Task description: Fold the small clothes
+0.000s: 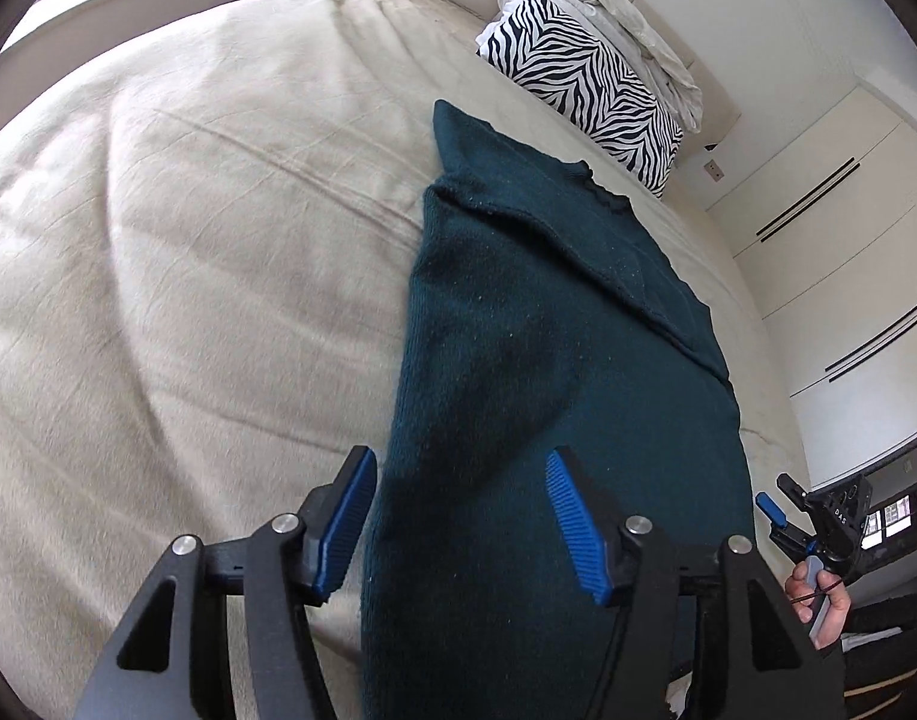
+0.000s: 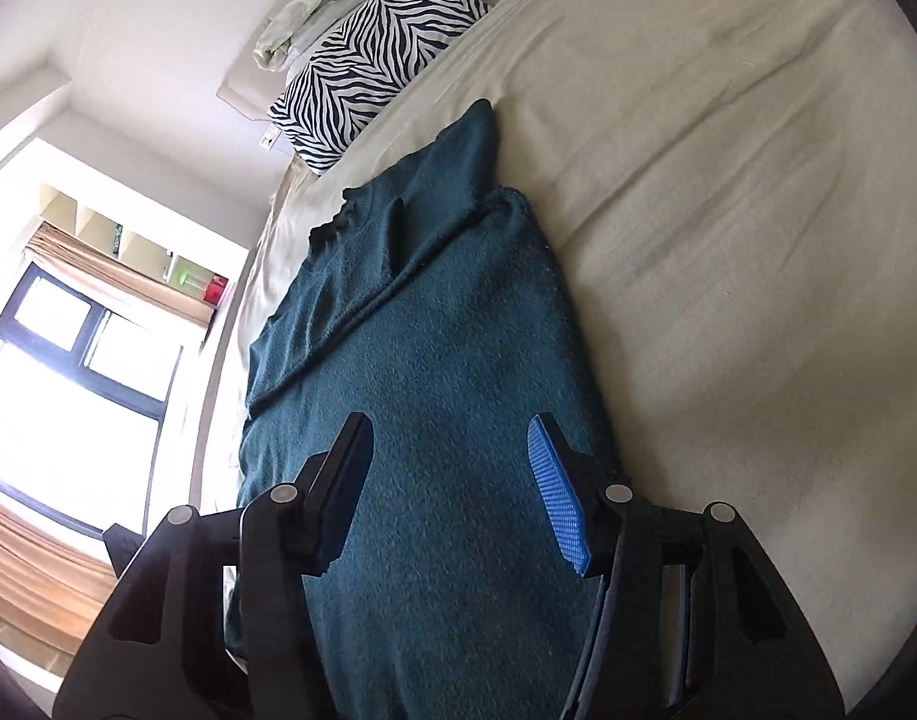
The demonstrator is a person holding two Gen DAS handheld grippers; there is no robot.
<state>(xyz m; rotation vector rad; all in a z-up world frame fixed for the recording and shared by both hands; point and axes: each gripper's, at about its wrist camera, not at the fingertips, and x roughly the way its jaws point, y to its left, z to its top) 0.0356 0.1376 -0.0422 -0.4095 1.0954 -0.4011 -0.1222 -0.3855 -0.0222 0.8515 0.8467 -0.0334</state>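
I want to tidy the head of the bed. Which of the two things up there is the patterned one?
The zebra-striped pillow, black and white, standing against the headboard. The other thing, a crumpled pale cloth, is plain and lies heaped on top of it.

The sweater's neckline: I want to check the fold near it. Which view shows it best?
The right wrist view. There the dark teal sweater shows its ribbed neckline facing the camera, with a folded-over flap running beside it. The left wrist view shows the neckline too, but only as a thin edge at the sweater's far side.
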